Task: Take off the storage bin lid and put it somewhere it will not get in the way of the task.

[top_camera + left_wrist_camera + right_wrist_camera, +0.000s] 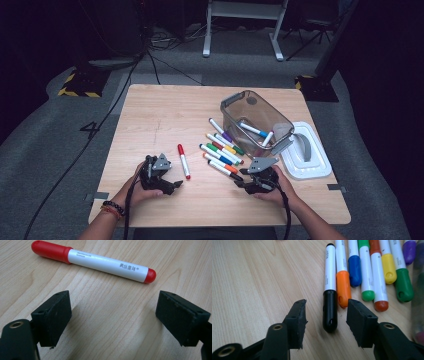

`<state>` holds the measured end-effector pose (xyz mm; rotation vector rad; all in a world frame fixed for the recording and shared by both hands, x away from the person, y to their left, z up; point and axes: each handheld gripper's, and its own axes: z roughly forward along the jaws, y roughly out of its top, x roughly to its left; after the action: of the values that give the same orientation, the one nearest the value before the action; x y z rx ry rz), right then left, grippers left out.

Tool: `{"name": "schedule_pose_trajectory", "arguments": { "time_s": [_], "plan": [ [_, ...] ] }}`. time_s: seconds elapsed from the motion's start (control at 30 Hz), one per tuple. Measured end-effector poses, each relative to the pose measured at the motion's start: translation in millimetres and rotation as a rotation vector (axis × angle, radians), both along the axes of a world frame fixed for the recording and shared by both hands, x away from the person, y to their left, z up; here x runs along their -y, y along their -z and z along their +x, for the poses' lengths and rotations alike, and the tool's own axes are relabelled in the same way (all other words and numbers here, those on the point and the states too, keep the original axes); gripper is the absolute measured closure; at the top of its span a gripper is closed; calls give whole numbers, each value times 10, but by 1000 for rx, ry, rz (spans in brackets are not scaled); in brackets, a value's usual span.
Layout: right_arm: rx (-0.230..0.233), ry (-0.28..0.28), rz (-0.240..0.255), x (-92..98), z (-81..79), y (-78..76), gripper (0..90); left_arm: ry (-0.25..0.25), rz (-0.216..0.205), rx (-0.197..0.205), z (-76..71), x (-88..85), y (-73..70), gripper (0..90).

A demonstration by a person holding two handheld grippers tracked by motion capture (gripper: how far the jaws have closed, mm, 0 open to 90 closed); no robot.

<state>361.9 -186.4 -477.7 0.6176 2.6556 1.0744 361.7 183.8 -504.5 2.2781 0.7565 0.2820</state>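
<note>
Black pen (329, 310) lies on the table, its cap end right between my right gripper's (326, 315) half-open jaws, pointing straight away from me. Nothing pinches it yet. My left gripper (113, 315) sits open and empty near the red pen (93, 261).

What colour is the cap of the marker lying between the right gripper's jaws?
Black; the black-capped white marker shows best in the right gripper view.

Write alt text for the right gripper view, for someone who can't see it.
The right gripper has its two black jaws open on either side of the black cap of a black marker lying on a wooden table, the pads not touching it. Beside it lie orange, blue, green and more markers in a row.
</note>
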Motion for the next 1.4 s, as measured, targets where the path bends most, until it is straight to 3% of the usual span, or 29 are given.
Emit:
{"name": "schedule_pose_trajectory", "arguments": {
  "time_s": [0.2, 0.53, 0.8, 0.93, 1.03, 1.23, 1.4],
  "plan": [
    [-25, -18, -20, -20, 22, 76, 606, 0, 0, 0, 0, 0, 0, 137],
    [-47, -18, -28, -25, 33, 120, 629, 0, 0, 0, -1, 0, 0, 138],
    [-55, -63, -33, -90, -35, 115, 679, -2, 0, 0, -3, 0, 0, 138],
    [-44, -53, -46, -219, -27, 115, 597, -2, 0, -1, -2, 0, 0, 138],
    [-47, -52, -40, -330, -8, 120, 600, -2, 0, -1, -2, 0, 0, 138],
    [-49, -21, -31, -402, 1, 123, 725, -2, 0, 0, -3, 1, 0, 138],
    [-47, -5, -53, -434, -19, 104, 736, -2, 0, 0, 0, 3, 0, 136]
  ]
}}
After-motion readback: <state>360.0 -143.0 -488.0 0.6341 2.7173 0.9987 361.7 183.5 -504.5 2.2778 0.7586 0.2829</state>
